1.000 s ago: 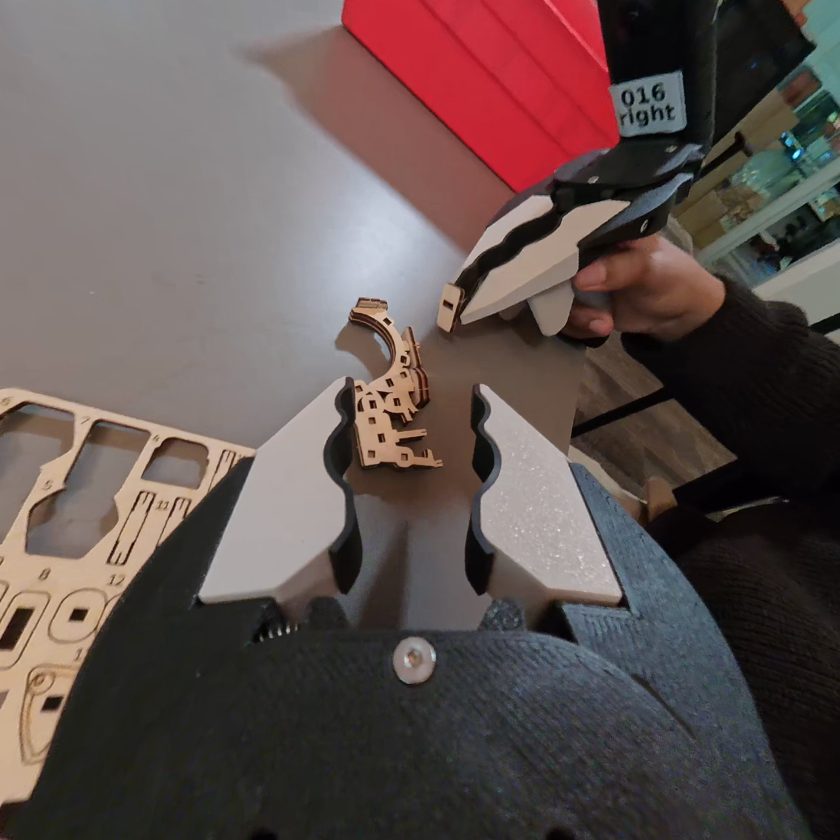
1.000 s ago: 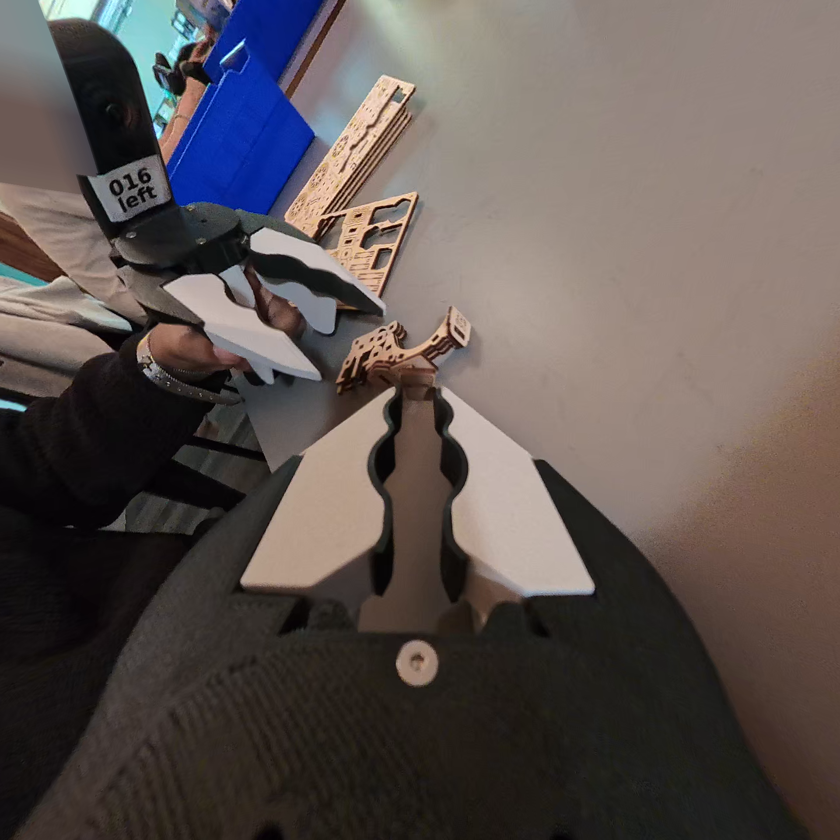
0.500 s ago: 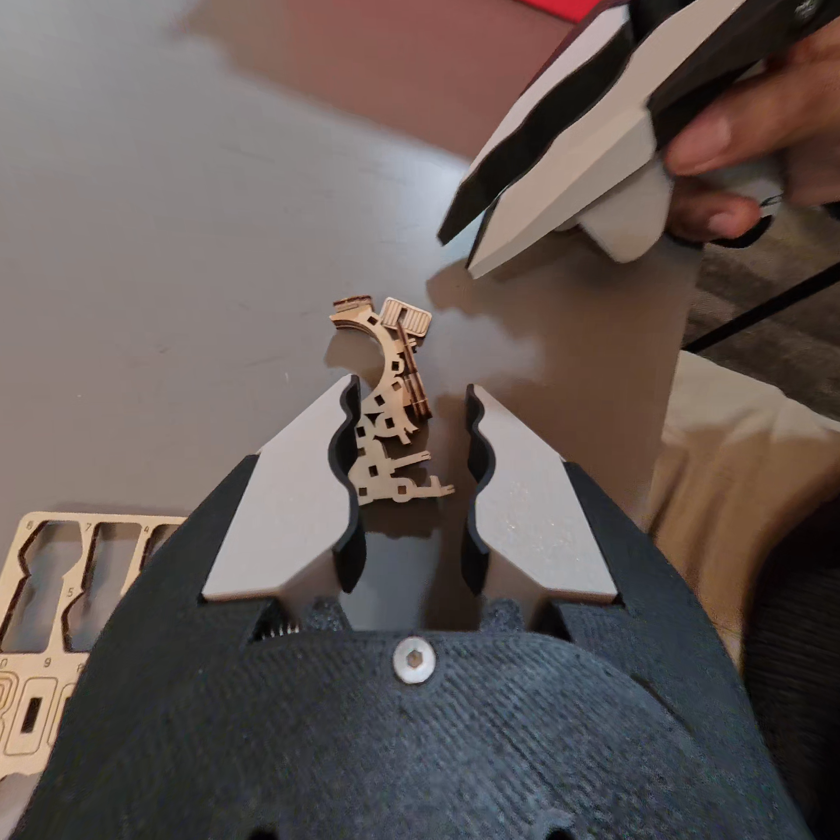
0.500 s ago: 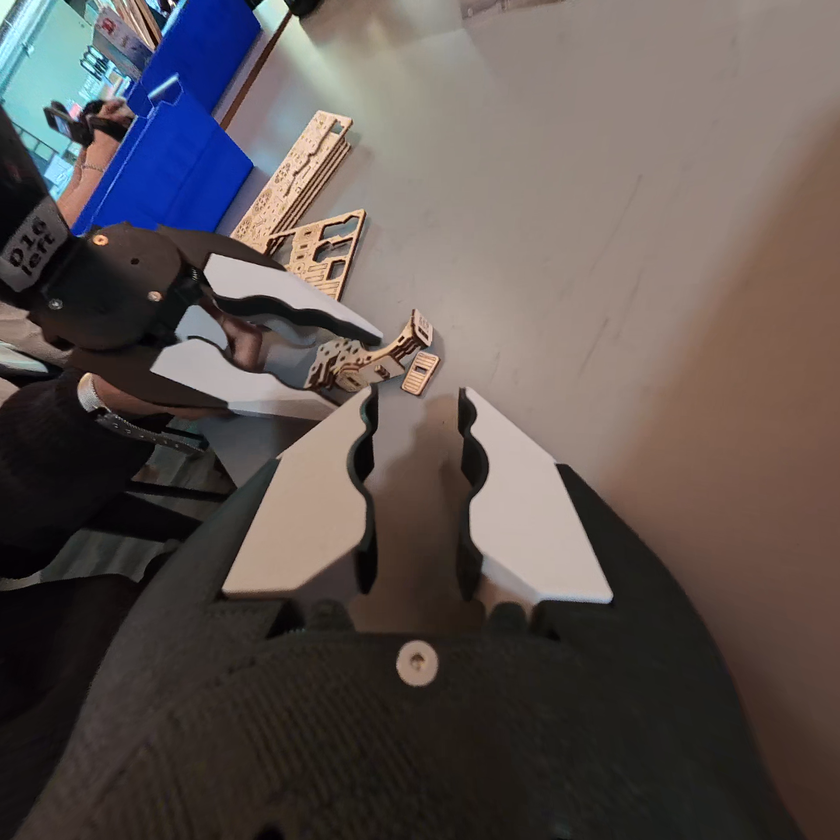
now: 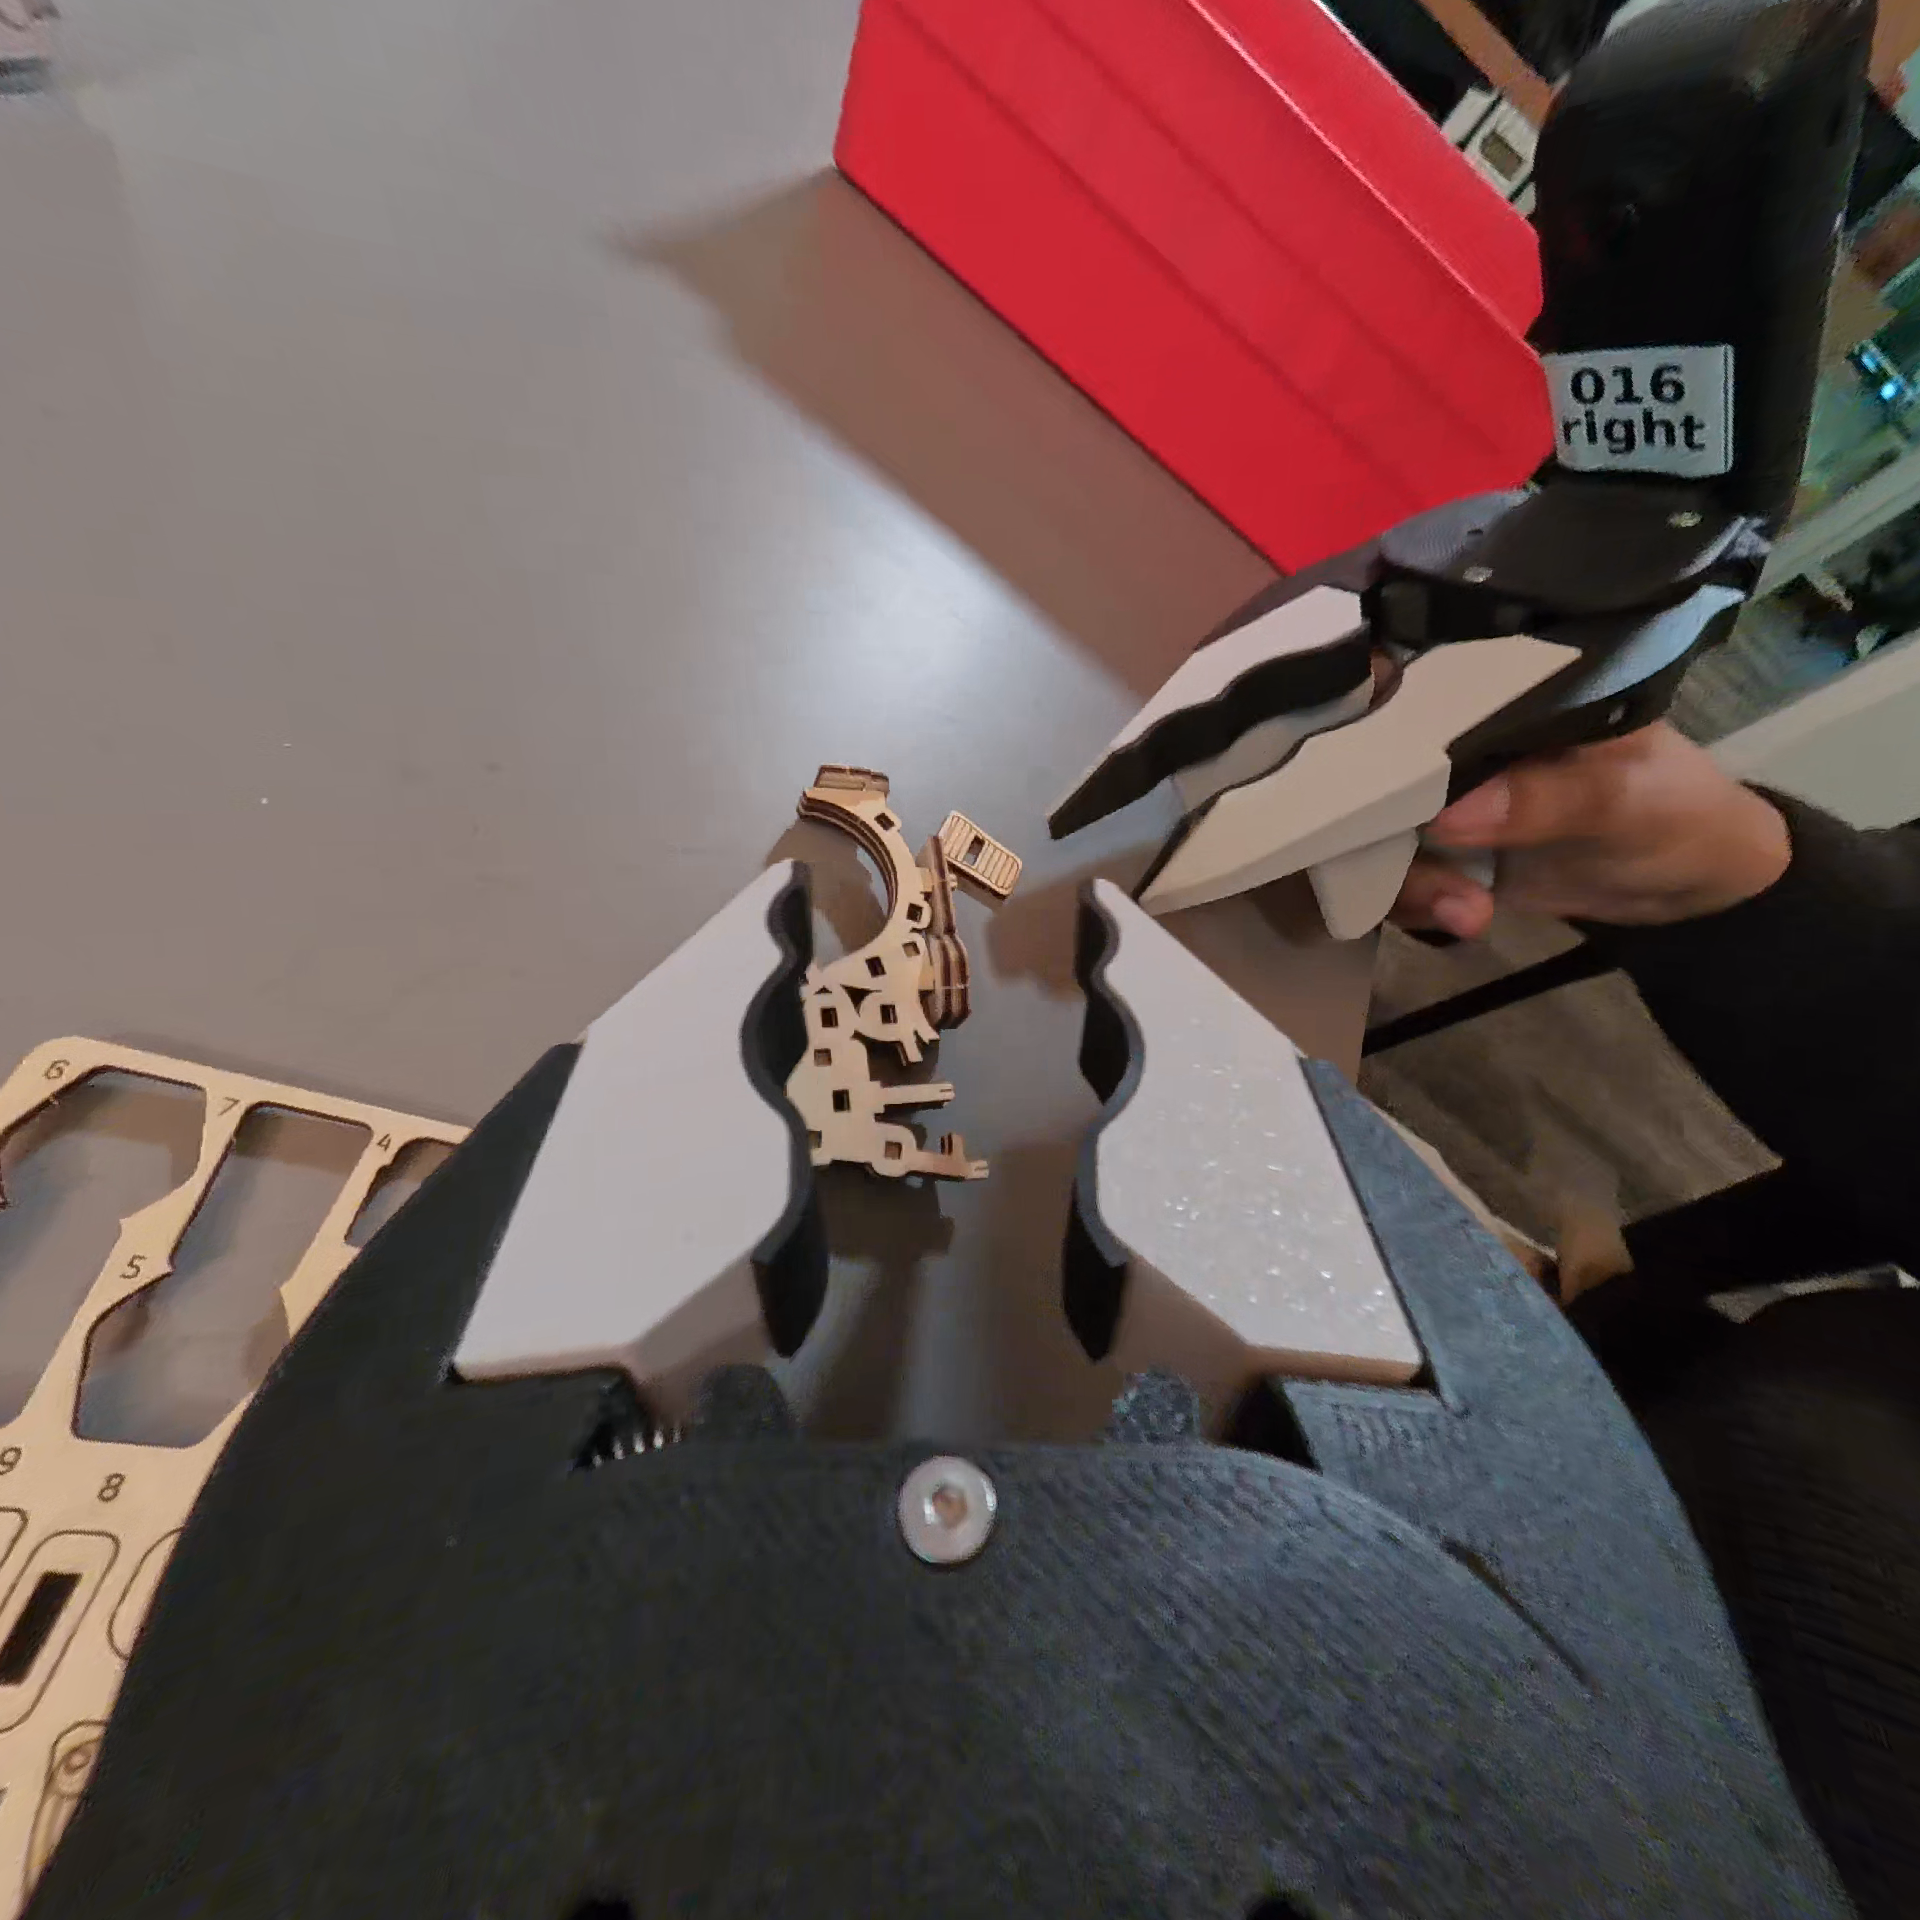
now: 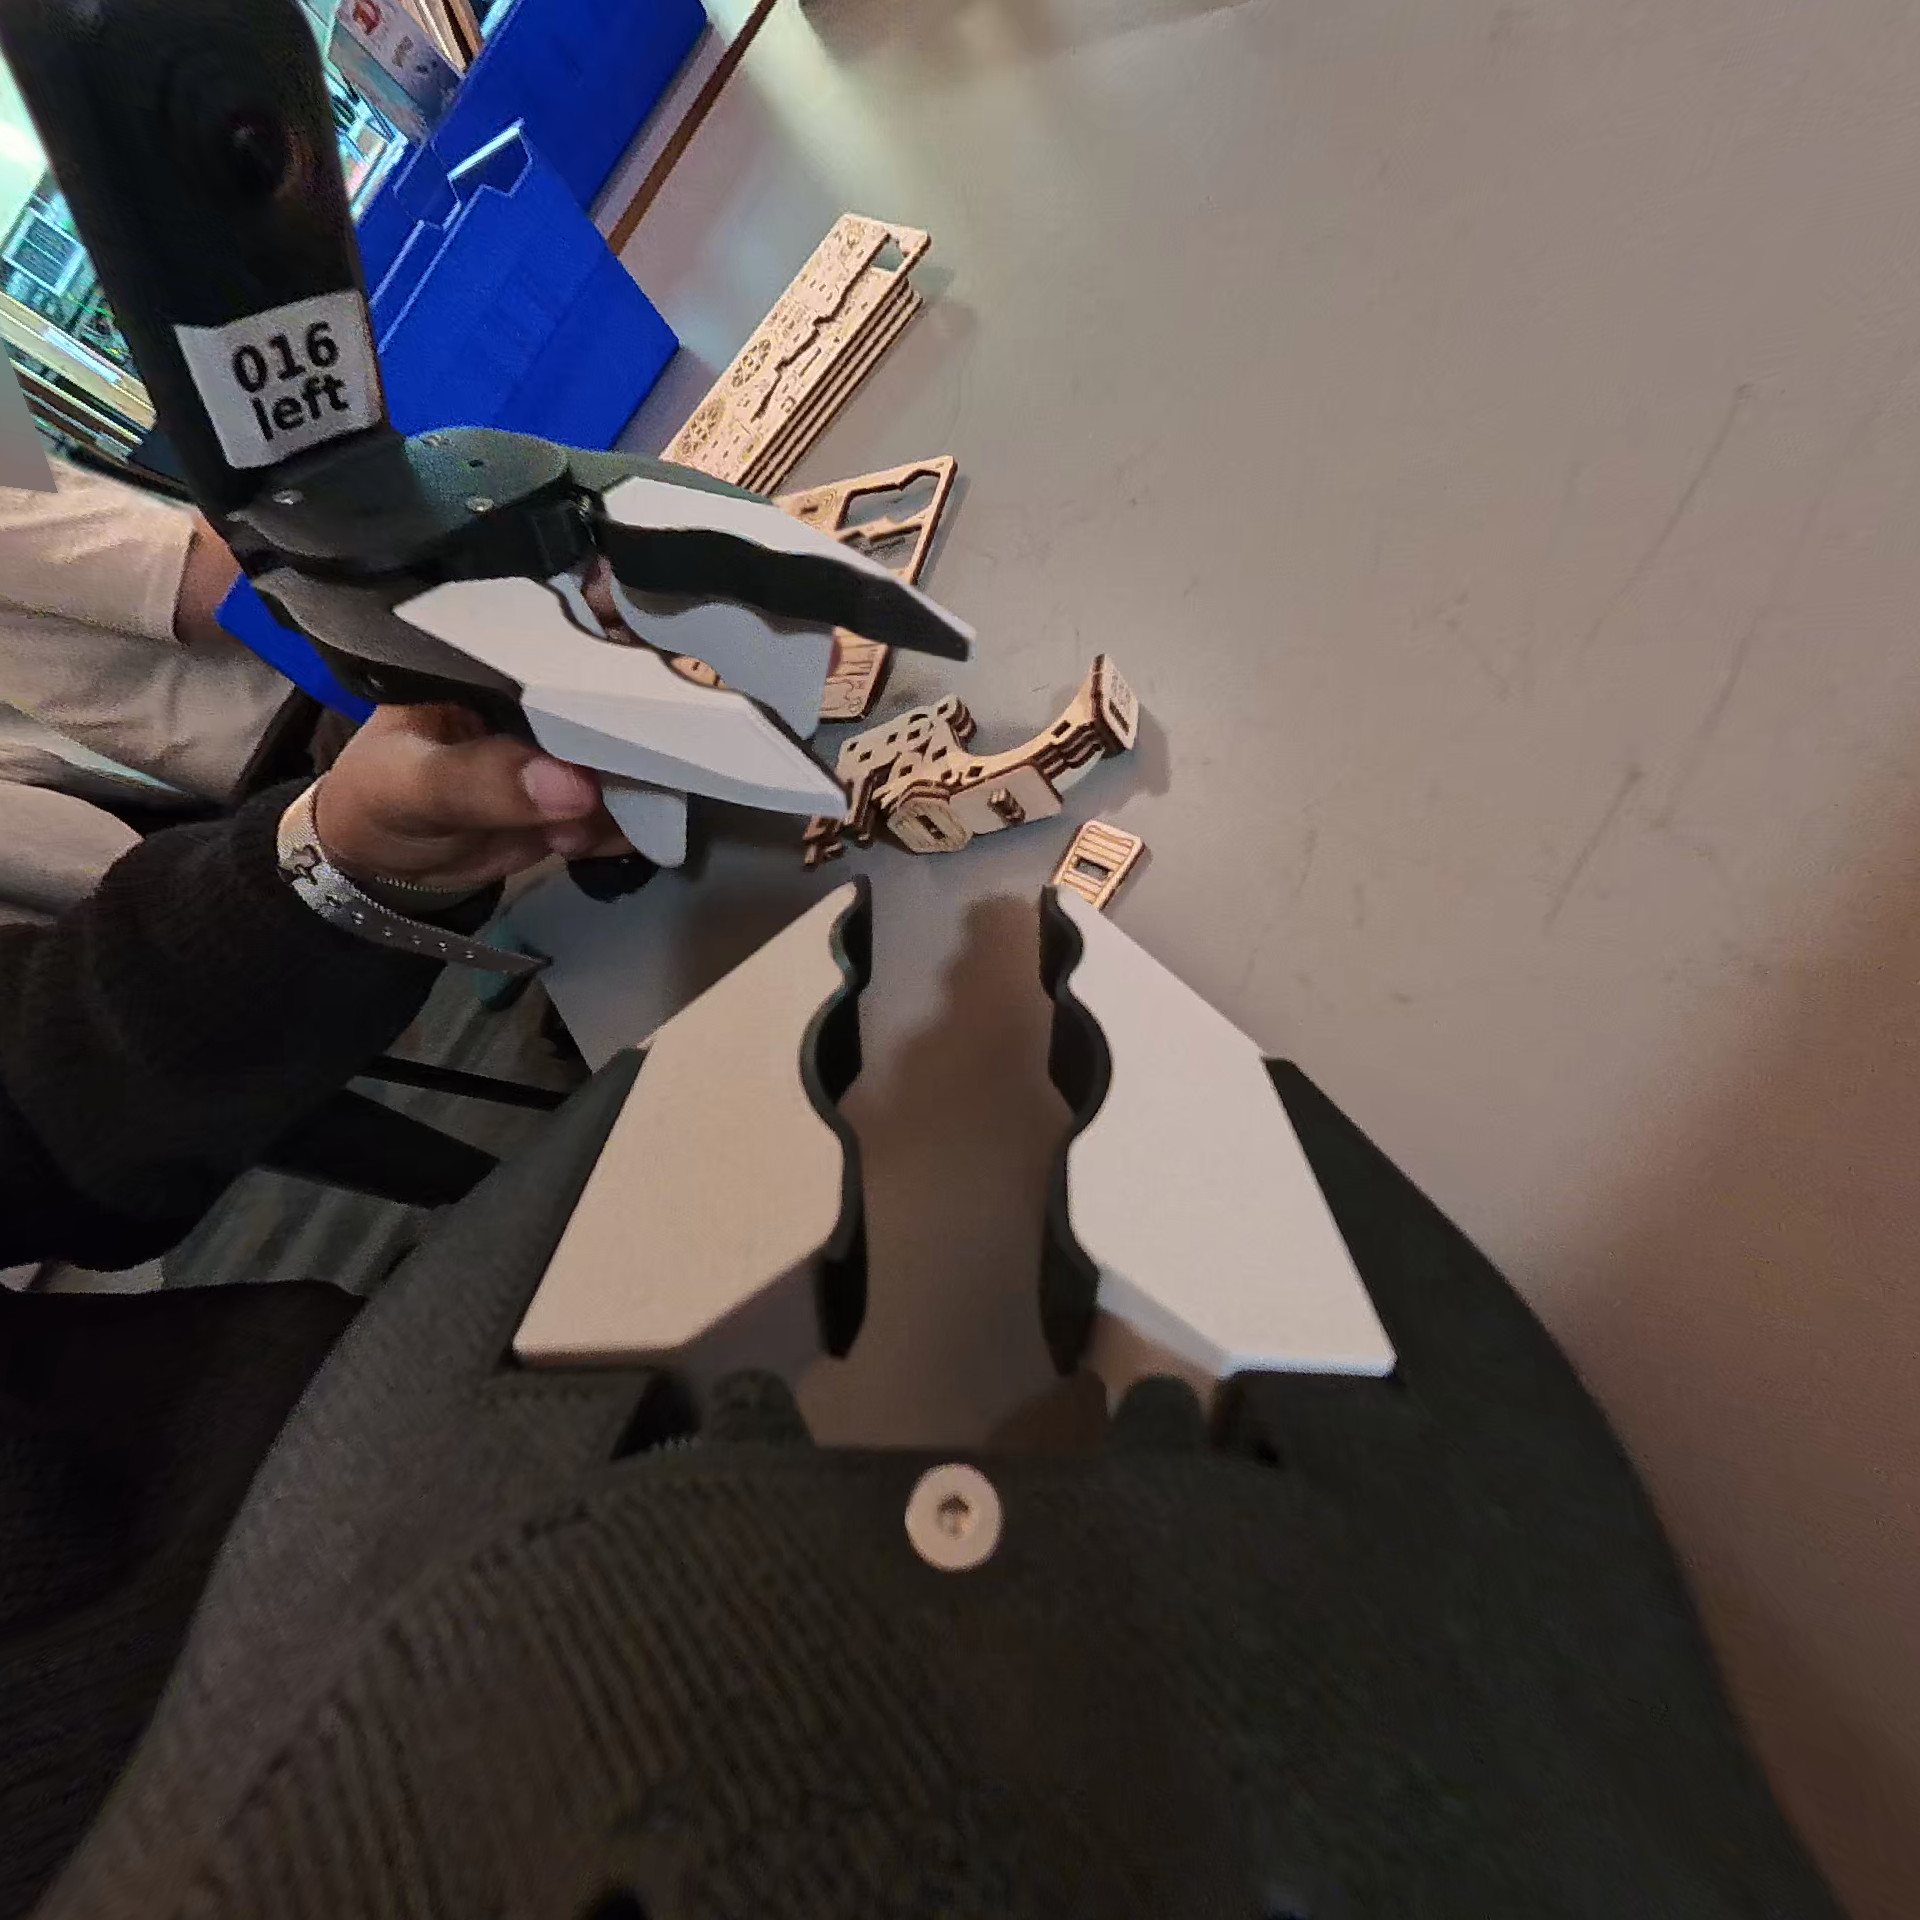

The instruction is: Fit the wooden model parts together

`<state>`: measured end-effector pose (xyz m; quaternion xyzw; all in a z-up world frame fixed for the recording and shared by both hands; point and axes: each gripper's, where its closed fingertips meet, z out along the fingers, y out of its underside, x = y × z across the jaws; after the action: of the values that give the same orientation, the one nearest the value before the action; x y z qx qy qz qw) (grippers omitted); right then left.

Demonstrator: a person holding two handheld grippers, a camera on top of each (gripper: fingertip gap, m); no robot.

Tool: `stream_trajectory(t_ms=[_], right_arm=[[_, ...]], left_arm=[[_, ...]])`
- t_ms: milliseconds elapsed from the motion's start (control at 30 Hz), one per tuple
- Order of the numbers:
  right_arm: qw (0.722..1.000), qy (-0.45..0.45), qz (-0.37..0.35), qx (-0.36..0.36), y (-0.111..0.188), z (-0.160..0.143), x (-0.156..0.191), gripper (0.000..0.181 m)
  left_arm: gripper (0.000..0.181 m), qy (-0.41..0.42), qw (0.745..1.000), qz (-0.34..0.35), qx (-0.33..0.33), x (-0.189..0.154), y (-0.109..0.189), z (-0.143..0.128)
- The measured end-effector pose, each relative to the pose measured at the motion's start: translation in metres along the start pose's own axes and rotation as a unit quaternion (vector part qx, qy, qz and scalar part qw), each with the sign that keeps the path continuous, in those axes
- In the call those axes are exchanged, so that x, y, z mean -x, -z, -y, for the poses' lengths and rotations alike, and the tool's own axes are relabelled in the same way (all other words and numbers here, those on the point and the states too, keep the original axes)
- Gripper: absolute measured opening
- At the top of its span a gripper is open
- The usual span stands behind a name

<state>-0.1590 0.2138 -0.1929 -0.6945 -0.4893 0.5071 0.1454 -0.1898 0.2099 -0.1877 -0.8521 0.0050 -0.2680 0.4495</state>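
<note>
The partly built wooden model (image 5: 883, 997) lies on the grey table, a curved layered piece with slotted ends; it also shows in the right wrist view (image 6: 966, 769). A small slatted wooden part (image 5: 980, 854) lies loose just beside it, and in the right wrist view (image 6: 1099, 860) it sits by my right finger's tip. My left gripper (image 5: 940, 899) is open and empty, held above the model with its left finger over the model's edge. My right gripper (image 6: 951, 899) is open and empty, a short way back from both pieces.
A punched-out wooden sheet (image 5: 114, 1247) lies at the left near the table edge. A stack of uncut wooden sheets (image 6: 821, 353) lies farther left. A red box (image 5: 1195, 239) stands at the far right, a blue box (image 6: 509, 281) at the far left.
My right gripper opened and let go of the small slatted part, which now lies beside the model, then drew back. My left gripper stayed open over the model.
</note>
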Motion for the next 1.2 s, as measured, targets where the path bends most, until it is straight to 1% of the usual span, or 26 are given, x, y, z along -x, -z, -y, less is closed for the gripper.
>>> stream_trajectory(t_ms=[33,100,200,267,300,367,467,567,700,833,967,1033,1133,1200], right_arm=[[1.0,-0.004,0.004,-0.003,0.0,0.001,0.0,0.032],[1.0,-0.013,0.008,-0.01,0.001,0.003,0.0,0.031],[1.0,-0.019,0.008,-0.021,0.002,0.006,-0.002,0.03],[0.999,-0.019,0.009,-0.024,0.003,0.007,-0.001,0.03],[0.999,-0.019,0.01,-0.023,0.002,0.007,-0.001,0.029],[1.0,-0.016,0.009,-0.02,0.001,0.005,0.0,0.028],[1.0,-0.008,0.005,-0.015,-0.001,0.004,0.002,0.028],[1.0,-0.002,-0.003,-0.01,-0.003,0.002,0.001,0.028],[1.0,-0.005,0.002,-0.018,-0.003,0.004,0.004,0.031],[0.998,-0.021,0.028,-0.055,0.001,0.016,0.012,0.036],[0.99,-0.044,0.055,-0.123,0.014,0.037,0.017,0.045],[0.988,-0.043,0.054,-0.136,0.017,0.041,0.018,0.045],[0.989,-0.037,0.052,-0.131,0.015,0.039,0.021,0.042],[0.989,-0.041,0.062,-0.129,0.013,0.038,0.024,0.035]], left_arm=[[0.056,0.007,1.0,0.003,0.001,0.0,-0.002,0.0],[0.058,0.011,1.0,0.022,0.017,0.001,-0.007,-0.005],[0.056,-0.019,0.996,0.065,0.053,0.005,-0.014,-0.013],[0.054,-0.035,0.993,0.077,0.076,0.005,-0.018,-0.019],[0.051,-0.041,0.993,0.083,0.077,0.006,-0.019,-0.019],[0.038,-0.037,0.992,0.095,0.079,0.009,-0.018,-0.019],[0.021,-0.022,0.993,0.082,0.077,0.009,-0.017,-0.02],[0.02,-0.01,0.996,0.063,0.066,0.006,-0.014,-0.018],[0.02,-0.012,0.999,0.042,0.021,0.001,-0.007,-0.006],[0.019,-0.079,0.995,0.037,-0.039,-0.014,-0.001,0.013],[0.019,-0.147,0.986,0.053,-0.06,-0.027,0.0,0.018],[0.019,-0.166,0.983,0.053,-0.065,-0.033,-0.001,0.019],[0.019,-0.185,0.979,0.056,-0.067,-0.04,-0.003,0.018],[0.02,-0.194,0.977,0.058,-0.065,-0.043,-0.006,0.016]])
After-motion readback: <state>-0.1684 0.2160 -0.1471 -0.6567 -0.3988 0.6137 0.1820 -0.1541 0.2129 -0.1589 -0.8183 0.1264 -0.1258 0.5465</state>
